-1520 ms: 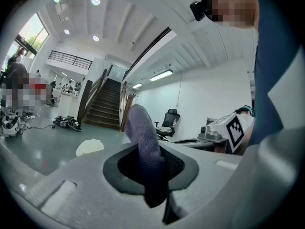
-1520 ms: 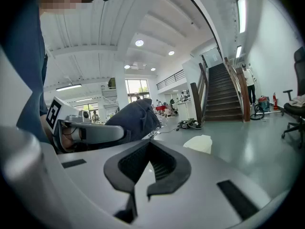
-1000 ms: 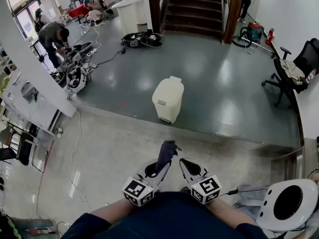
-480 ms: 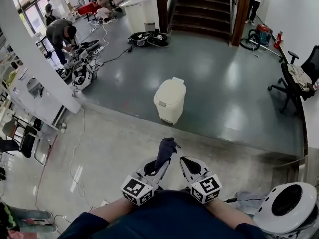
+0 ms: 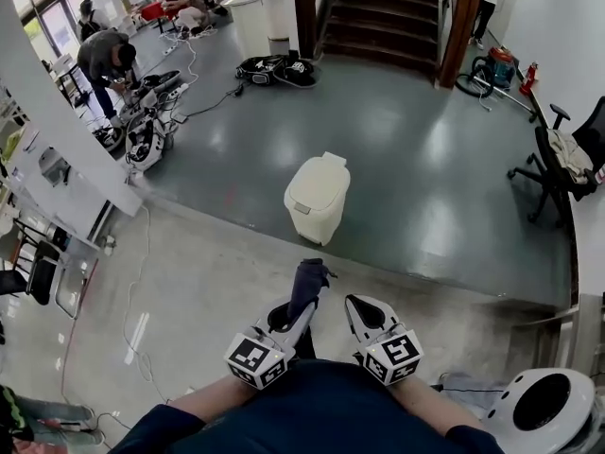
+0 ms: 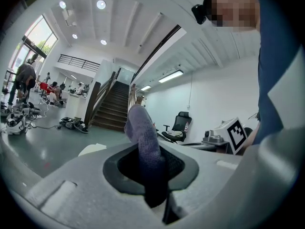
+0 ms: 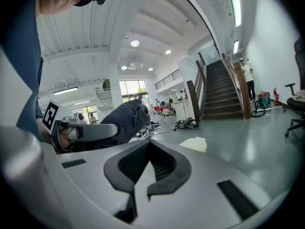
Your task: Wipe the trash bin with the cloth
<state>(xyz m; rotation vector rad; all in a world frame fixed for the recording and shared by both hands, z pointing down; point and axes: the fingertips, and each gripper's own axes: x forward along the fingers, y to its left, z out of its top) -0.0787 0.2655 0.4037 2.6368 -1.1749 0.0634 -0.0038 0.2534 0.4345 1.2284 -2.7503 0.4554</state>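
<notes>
Over the last 1 s the cream pedal trash bin [image 5: 317,197] has slid slightly lower in the head view and the stooping person [image 5: 104,60] at the far left has shifted in the frame, while the 2 grippers have stayed close against the holder's body.

The left gripper [image 5: 301,308] has its jaws clamped on a dark blue-grey cloth [image 5: 309,282], which stands up out of the jaws in a limp roll pointing toward the bin. In the left gripper view the cloth [image 6: 143,142] is pinched between the dark pads and rises in front of the staircase, with the bin's pale lid [image 6: 93,149] low to its left.

The right gripper [image 5: 359,303] is just beside the left one, and its jaws are closed together with nothing between them; the right gripper view shows the 2 pads [image 7: 159,168] meeting on a thin seam. That view also shows the cloth [image 7: 126,120] and the left gripper [image 7: 86,130] to its left, and the bin [image 7: 194,143] further off.

The bin stands upright, lid down, on the dark grey floor [image 5: 425,178], well apart from both grippers, just past the edge of the paler floor [image 5: 208,291]. A dark staircase [image 5: 378,12] rises behind it, and an office chair [image 5: 567,154] sits at the right.
</notes>
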